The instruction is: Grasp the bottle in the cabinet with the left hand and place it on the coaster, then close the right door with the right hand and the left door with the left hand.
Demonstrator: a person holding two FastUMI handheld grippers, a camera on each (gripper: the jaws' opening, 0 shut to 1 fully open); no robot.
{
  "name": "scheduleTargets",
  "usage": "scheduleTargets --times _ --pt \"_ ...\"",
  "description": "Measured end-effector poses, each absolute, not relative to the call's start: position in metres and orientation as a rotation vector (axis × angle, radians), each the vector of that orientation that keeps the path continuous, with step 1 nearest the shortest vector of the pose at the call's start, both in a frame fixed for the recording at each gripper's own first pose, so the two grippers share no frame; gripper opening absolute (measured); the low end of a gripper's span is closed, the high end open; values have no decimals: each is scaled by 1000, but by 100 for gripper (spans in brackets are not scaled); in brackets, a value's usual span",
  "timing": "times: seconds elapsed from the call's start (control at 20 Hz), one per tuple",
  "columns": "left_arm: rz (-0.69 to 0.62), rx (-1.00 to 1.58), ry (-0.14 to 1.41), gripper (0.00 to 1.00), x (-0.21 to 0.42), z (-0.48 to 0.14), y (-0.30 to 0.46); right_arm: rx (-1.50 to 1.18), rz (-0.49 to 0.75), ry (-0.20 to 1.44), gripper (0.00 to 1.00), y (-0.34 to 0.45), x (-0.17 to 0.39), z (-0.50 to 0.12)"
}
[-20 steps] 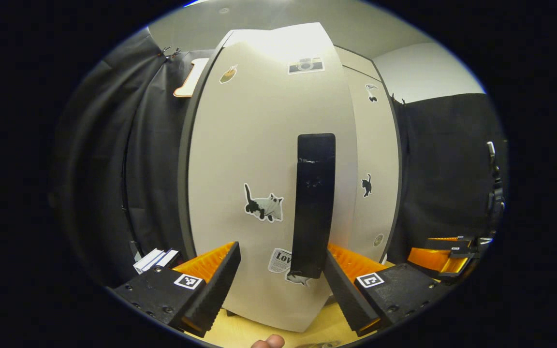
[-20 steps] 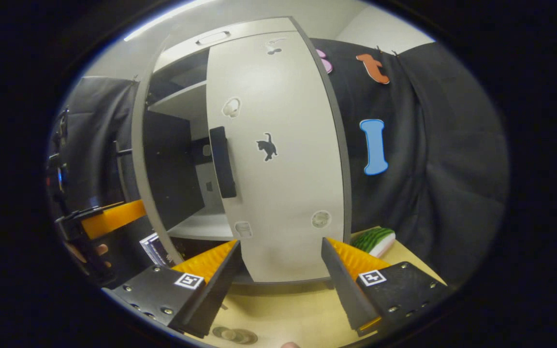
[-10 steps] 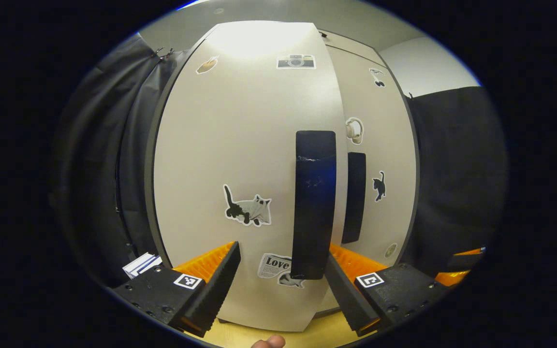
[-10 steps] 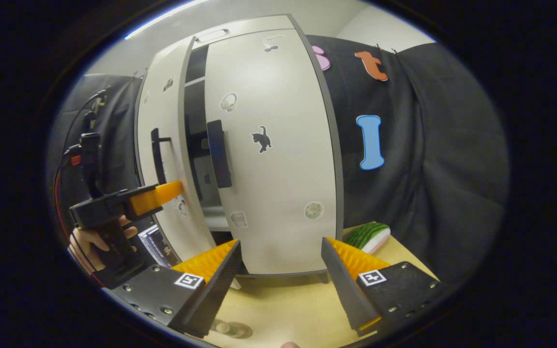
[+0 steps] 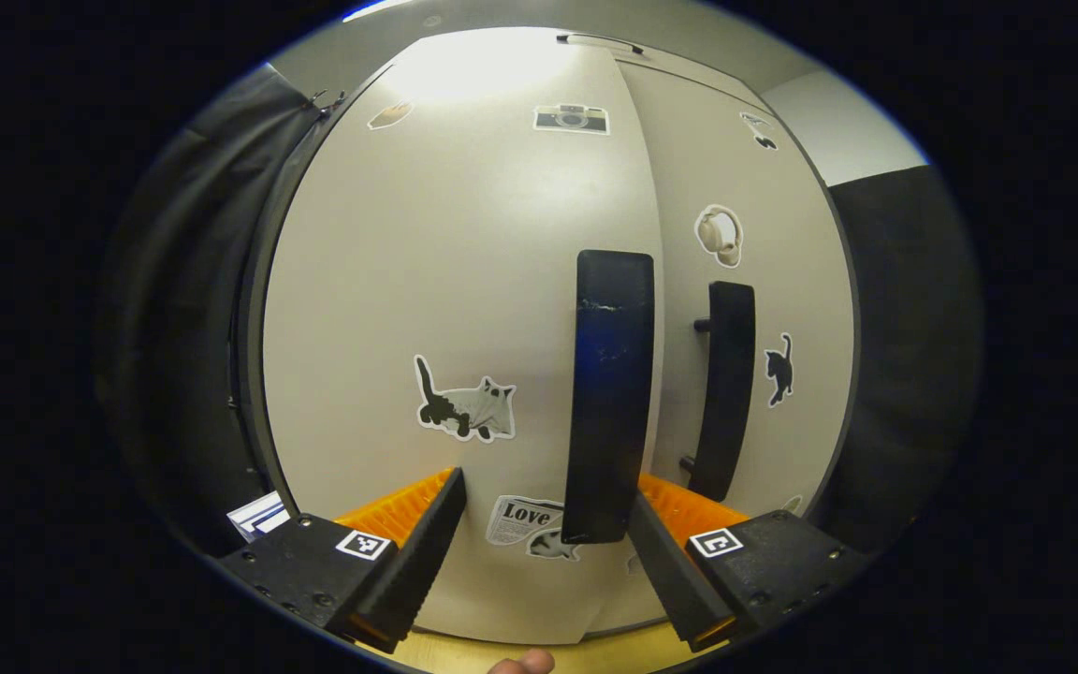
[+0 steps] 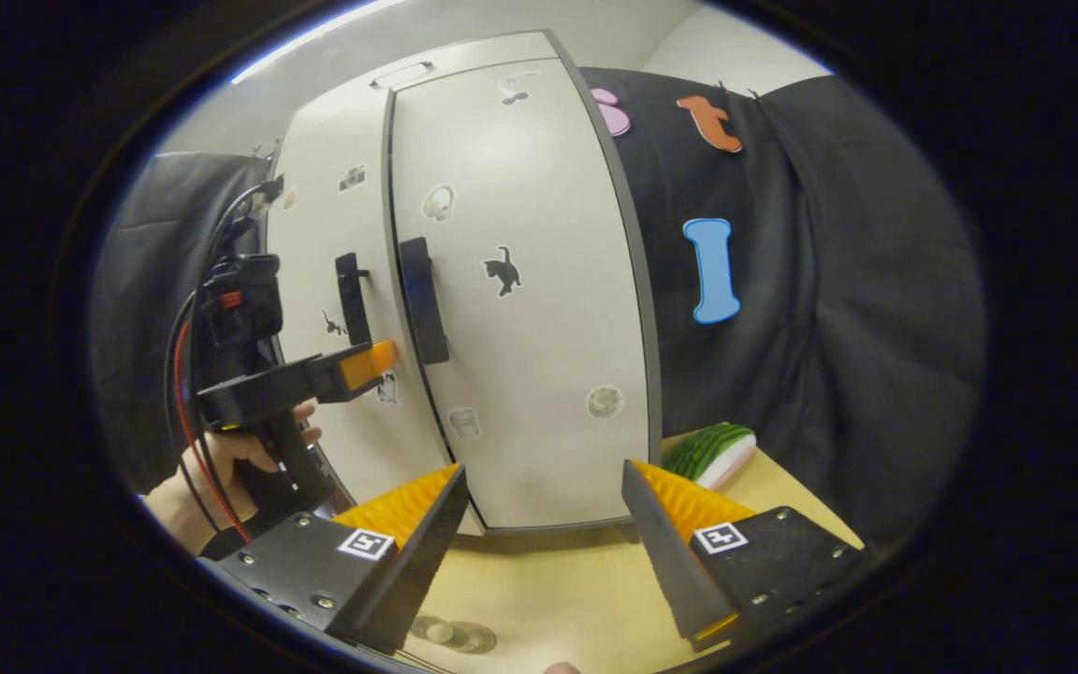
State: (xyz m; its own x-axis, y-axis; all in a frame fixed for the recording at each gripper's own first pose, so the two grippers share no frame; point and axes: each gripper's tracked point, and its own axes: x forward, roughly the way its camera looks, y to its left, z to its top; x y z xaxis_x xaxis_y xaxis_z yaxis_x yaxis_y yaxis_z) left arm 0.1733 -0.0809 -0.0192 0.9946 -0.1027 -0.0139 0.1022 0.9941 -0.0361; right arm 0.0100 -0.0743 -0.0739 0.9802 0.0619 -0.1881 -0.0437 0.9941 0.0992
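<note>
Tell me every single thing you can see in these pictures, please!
Cabinet doors: two, pale grey, meeting in the middle: left door, right door.
Door handles: two, black, upright, one per door: left handle, right handle.
Stickers: several on both doors, including a cat sticker and a camera sticker.
Table: one, light wood, under the cabinet.
Watermelon-slice thing: one, green and white, on the table right of the cabinet.
Left hand-held gripper: open, fingers at the left door.
Right hand-held gripper: open, over the table.
Hand: holding the left hand-held gripper.
</note>
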Motion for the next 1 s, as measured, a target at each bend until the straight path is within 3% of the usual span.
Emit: scheduleTargets --times 0.45,1.0 --pt "-65 -33 21 100 165 -13 -83 96 57 183 100 -78 0 -66" --pt "-67 -53 -11 98 33 24 -53 63 67 89 100 -66 -6 -11"
